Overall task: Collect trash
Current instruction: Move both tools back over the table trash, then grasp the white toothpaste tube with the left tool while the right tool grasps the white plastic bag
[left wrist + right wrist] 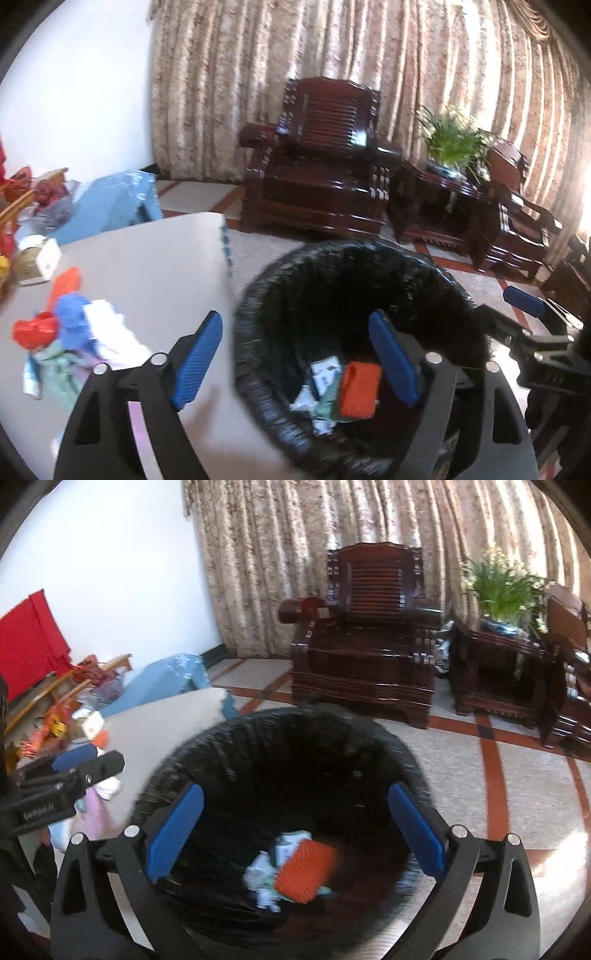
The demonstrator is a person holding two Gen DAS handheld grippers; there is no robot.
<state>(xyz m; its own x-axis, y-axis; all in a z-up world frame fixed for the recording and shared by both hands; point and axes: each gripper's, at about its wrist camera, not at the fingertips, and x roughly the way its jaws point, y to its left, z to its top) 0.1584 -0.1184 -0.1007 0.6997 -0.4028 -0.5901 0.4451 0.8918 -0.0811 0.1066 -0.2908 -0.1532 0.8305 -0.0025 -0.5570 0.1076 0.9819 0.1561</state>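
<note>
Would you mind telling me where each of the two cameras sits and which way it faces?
Left wrist: on the left gripper, open, looking down over the table edge and bin; trash pile at left; right gripper at the right edge.
Right wrist: on the right gripper, open, above the bin; left gripper at the left edge.
Shared: bin, orange piece inside, armchair, plant, curtain.

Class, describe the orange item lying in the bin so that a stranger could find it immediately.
Start at the round bin lined with a black plastic bag, standing beside the pale table. Look at its bottom: the flat orange textured rectangular pad lies on crumpled white paper scraps, the only bright, flat piece there.
</note>
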